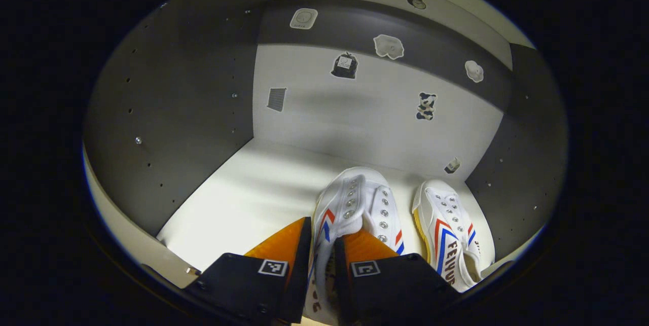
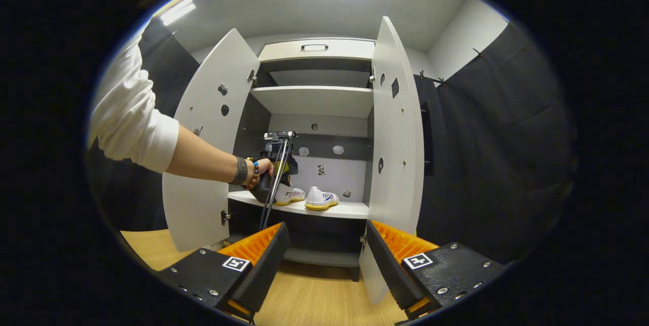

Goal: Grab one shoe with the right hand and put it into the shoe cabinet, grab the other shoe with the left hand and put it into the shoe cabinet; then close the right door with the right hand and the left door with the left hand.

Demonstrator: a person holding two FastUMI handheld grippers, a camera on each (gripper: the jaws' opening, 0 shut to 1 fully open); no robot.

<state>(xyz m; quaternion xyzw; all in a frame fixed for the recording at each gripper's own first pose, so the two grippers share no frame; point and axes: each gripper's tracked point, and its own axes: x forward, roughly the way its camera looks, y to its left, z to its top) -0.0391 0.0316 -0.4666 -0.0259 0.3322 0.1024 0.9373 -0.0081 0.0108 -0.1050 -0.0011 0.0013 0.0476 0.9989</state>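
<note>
The left hand-held gripper (image 1: 322, 260) is clamped on the soft canvas side of 1 shoe (image 1: 355, 204), resting on the cabinet shelf (image 1: 243, 204); light and floppy, it is best held at the collar. The second shoe (image 1: 448, 229) sits just beyond its right finger. The right hand-held gripper (image 2: 324, 260) hangs released, facing the right door (image 2: 398, 138).

We see two white shoes with red and blue chevron stripes: one (image 1: 355, 204) between the left claw's (image 1: 323, 252) fingers, the other (image 1: 446, 229) just to its right, yellow-soled. Beyond them the cabinet's back wall (image 1: 355, 113) is pale grey with a dark grey band. Ahead of the right claw (image 2: 324, 260), the doors (image 2: 203, 143) are light grey, the floor (image 2: 314, 300) wood-toned, the sleeve (image 2: 129, 113) white.
</note>
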